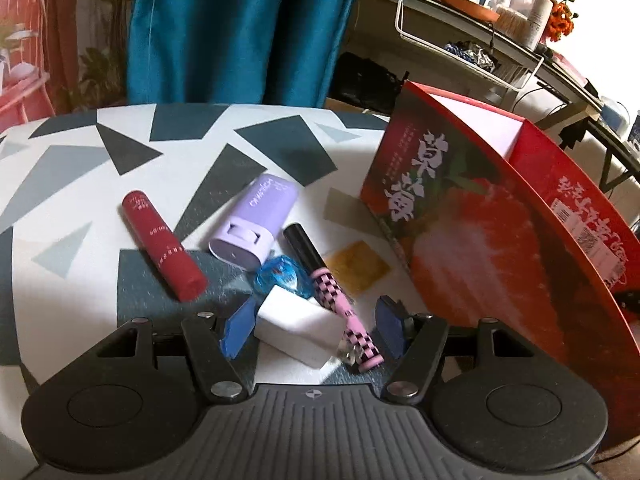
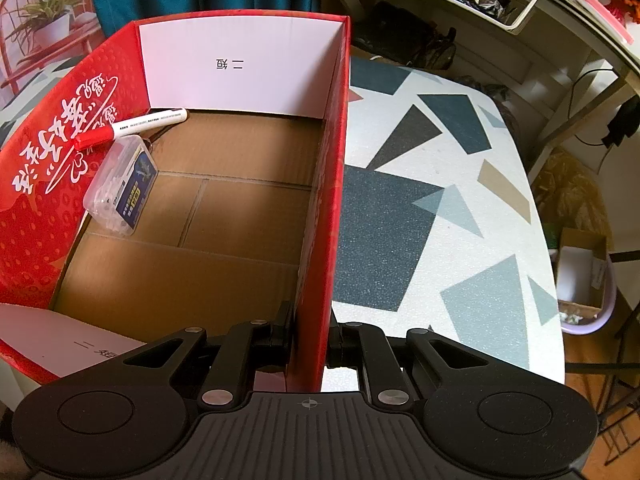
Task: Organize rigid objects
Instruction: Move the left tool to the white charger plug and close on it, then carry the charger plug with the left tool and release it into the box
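Observation:
In the left wrist view, my left gripper (image 1: pixel 312 328) hangs open just above the table. Its blue pads (image 1: pixel 237 334) straddle a white block (image 1: pixel 296 330) and a pink-and-black checkered pen (image 1: pixel 338 300) without pressing on them. Just beyond lie a clear blue trinket (image 1: pixel 278 276), a lilac case (image 1: pixel 254 220) and a dark red tube (image 1: pixel 160 244). The red strawberry box (image 1: pixel 460 220) stands to the right. In the right wrist view, my right gripper (image 2: pixel 312 336) is shut on the box's near right wall (image 2: pixel 320 240). A red-capped marker (image 2: pixel 128 126) and a clear plastic case (image 2: pixel 122 184) lie inside.
The round table (image 2: pixel 440 200) has a white cloth with grey and dark triangles. A teal curtain (image 1: pixel 240 28) hangs behind it. A cluttered shelf with a white wire rack (image 1: pixel 472 52) stands at the back right. A lilac basin holding a small carton (image 2: pixel 584 280) sits on the floor.

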The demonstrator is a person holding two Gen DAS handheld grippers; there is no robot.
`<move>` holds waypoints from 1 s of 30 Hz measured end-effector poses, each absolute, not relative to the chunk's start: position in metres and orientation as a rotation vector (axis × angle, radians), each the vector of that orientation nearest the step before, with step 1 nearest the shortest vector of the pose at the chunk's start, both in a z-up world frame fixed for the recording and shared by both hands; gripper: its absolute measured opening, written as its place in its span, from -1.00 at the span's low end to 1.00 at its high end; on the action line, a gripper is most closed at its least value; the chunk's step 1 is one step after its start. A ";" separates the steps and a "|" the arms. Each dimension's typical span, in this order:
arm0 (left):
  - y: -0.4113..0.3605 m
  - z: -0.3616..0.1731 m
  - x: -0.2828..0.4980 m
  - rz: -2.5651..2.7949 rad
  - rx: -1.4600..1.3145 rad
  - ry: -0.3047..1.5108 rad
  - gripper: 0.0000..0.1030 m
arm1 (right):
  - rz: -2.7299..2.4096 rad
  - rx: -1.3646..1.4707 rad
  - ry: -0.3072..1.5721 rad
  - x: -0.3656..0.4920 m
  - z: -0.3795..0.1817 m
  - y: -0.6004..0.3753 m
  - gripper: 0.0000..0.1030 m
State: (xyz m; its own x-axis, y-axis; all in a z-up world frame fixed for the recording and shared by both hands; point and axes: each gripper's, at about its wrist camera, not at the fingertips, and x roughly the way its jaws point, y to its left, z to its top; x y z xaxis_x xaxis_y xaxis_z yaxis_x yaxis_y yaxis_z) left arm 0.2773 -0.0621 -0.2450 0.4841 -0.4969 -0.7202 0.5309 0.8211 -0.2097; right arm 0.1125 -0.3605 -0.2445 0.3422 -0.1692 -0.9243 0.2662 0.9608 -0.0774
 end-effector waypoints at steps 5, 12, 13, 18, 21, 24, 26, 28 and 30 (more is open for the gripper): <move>-0.061 -0.242 0.263 -0.659 0.063 0.861 0.33 | -0.284 0.093 1.189 0.112 -0.245 -0.361 -0.76; -0.066 -0.238 0.252 -0.598 0.136 0.842 0.31 | -0.284 0.093 1.188 0.113 -0.245 -0.360 -0.76; -0.068 -0.237 0.252 -0.590 0.136 0.839 0.31 | -0.284 0.094 1.188 0.113 -0.245 -0.360 -0.76; -0.073 -0.243 0.261 -0.533 0.151 0.871 0.04 | -0.284 0.092 1.189 0.112 -0.244 -0.361 -0.76; -0.073 -0.243 0.260 -0.534 0.146 0.864 -0.05 | -0.285 0.093 1.189 0.113 -0.244 -0.360 -0.76; -0.074 -0.243 0.258 -0.534 0.161 0.860 -0.05 | -0.285 0.093 1.189 0.113 -0.244 -0.360 -0.76; -0.075 -0.242 0.257 -0.531 0.168 0.858 -0.06 | -0.286 0.094 1.188 0.113 -0.244 -0.360 -0.76; -0.075 -0.238 0.256 -0.524 0.181 0.849 -0.06 | -0.285 0.093 1.189 0.113 -0.244 -0.360 -0.76; -0.073 -0.231 0.257 -0.526 0.160 0.835 -0.06 | -0.285 0.093 1.189 0.113 -0.244 -0.360 -0.76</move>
State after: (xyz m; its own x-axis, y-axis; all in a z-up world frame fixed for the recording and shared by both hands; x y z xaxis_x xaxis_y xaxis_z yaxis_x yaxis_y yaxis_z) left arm 0.2566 -0.0729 -0.2312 0.5520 -0.3812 -0.7416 0.5041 0.8610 -0.0674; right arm 0.1128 -0.3603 -0.2441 0.3412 -0.1702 -0.9245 0.2674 0.9604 -0.0781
